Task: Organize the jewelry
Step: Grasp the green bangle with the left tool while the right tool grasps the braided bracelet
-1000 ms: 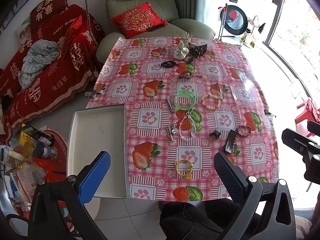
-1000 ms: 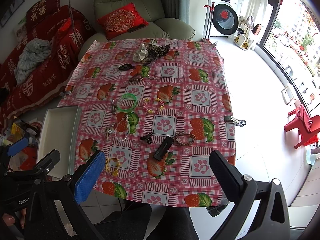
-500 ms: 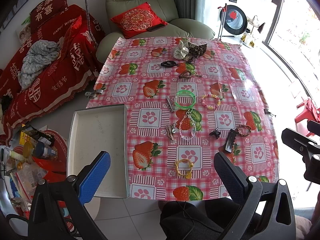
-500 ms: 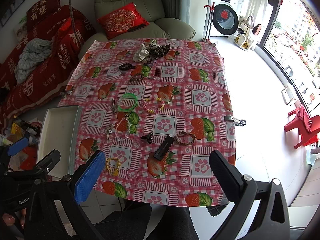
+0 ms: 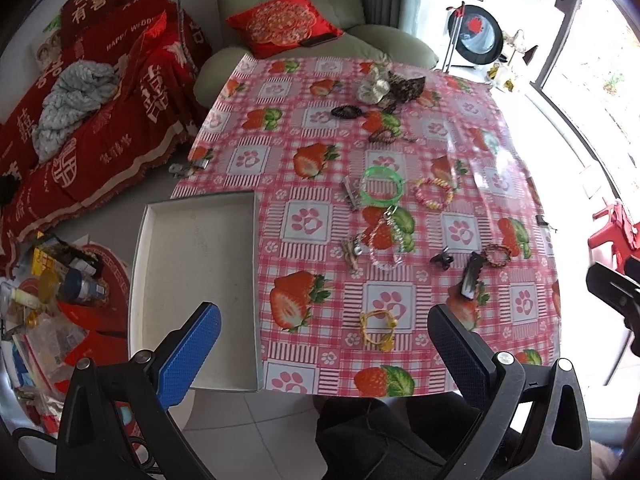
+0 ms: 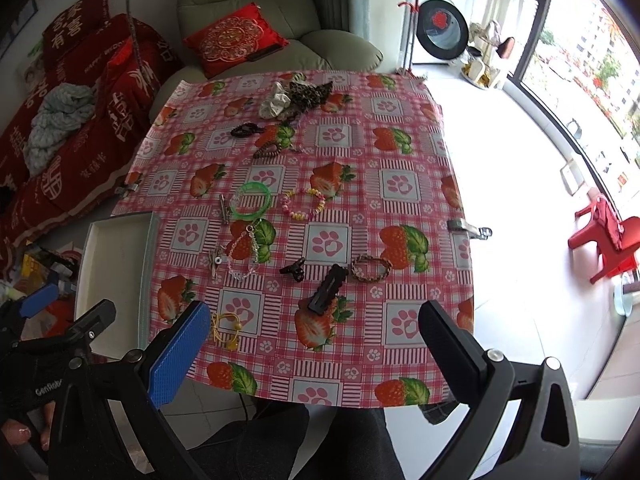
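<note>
Both grippers, left (image 5: 324, 334) & right (image 6: 314, 330), held above near tabletop edge, fingers spread wide, nothing gripped. Jewelry scattered on pink strawberry-print plastic cloth (image 5: 516, 196); shallow white rectangular tray (image 5: 192, 264) at left edge, nothing in it. Nearest: yellow cord bracelet w/ beads (image 6: 224, 330). Risks: thin cord lying flat, prob. slips out of a pinch; glossy cloth could drag & shift neighbouring pcs.

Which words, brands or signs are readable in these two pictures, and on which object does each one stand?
"HAPPY WEDD...", cut off by a fold: on the red sofa cover.
"有喜": on the red pillow on that sofa.
"GenRob...", partly hidden: on the left claw's black handle, seen from the right wrist.
Washing machine panel: too small to read.
Bottles on the floor: labels blurred.
</note>
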Available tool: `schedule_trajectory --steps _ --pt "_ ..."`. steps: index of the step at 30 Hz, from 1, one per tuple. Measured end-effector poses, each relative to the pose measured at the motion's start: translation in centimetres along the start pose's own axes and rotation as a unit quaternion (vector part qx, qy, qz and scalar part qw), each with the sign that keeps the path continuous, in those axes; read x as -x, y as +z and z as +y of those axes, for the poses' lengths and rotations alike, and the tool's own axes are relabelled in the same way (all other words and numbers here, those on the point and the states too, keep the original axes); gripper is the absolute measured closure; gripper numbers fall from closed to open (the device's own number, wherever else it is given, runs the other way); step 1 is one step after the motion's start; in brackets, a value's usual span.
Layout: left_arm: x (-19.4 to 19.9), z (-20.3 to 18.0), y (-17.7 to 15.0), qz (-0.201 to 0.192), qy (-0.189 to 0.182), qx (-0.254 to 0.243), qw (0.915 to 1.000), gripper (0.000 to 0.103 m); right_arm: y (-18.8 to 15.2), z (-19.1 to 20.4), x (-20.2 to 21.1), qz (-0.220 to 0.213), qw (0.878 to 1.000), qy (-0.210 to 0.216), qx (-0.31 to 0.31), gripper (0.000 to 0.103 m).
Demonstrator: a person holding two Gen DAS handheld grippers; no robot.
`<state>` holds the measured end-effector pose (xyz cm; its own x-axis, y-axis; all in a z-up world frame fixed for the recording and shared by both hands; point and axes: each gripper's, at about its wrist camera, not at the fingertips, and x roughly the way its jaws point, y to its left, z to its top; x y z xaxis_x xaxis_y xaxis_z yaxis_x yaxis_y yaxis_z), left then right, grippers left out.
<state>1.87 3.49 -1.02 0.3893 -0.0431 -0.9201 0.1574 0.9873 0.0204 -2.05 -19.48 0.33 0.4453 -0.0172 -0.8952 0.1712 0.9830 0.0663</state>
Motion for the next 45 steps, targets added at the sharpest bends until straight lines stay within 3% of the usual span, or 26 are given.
schedule_trajectory --steps 9,18,28,31,33,35,39,40,42,45 --pt "-4.7 1.4 0.1 0.038 -0.015 -0.018 0.9990 0.000 -2.4 -1.4 -4.5 0.054 0.997 -0.010 -0.058 0.000" --pt "-11.1 -0.7 2.0 0.059 -0.033 -0.037 0.9970 0.000 -3.7 -4.6 -9.3 0.090 0.990 -0.039 -0.102 0.000" --pt "-16.2 -5.8 6.8 0.026 -0.037 -0.068 0.9967 0.000 -1.7 -8.9 -16.8 0.114 0.986 -0.055 -0.108 0.000" --pt "-18.2 -7.4 8.4 0.019 -0.030 -0.076 0.9964 0.014 -0.7 -10.2 -18.8 0.112 0.987 -0.054 -0.106 0.000" --pt "-19.6 -8.4 9.2 0.020 -0.032 -0.075 0.9965 0.016 -0.2 -10.8 -20.2 0.111 0.987 -0.057 -0.101 0.000" --pt "-20.5 -9.3 9.7 0.021 -0.035 -0.083 0.9958 0.028 0.1 -11.3 -21.4 0.113 0.987 -0.060 -0.098 0.000" --pt "-22.1 -11.2 10.5 0.020 -0.040 -0.102 0.9938 0.028 0.3 -12.0 -22.8 0.113 0.987 -0.068 -0.091 0.000" --pt "-22.3 -11.5 10.8 0.019 -0.041 -0.105 0.9935 0.028 0.2 -12.0 -23.2 0.114 0.987 -0.070 -0.087 0.002" --pt "-23.1 -12.0 11.2 0.021 -0.047 -0.108 0.9928 0.040 0.2 -12.2 -23.8 0.116 0.987 -0.072 -0.083 0.008" --pt "-24.9 -12.5 11.6 0.037 -0.043 -0.107 0.9926 0.042 0.1 -12.1 -24.6 0.117 0.987 -0.075 -0.077 0.019"
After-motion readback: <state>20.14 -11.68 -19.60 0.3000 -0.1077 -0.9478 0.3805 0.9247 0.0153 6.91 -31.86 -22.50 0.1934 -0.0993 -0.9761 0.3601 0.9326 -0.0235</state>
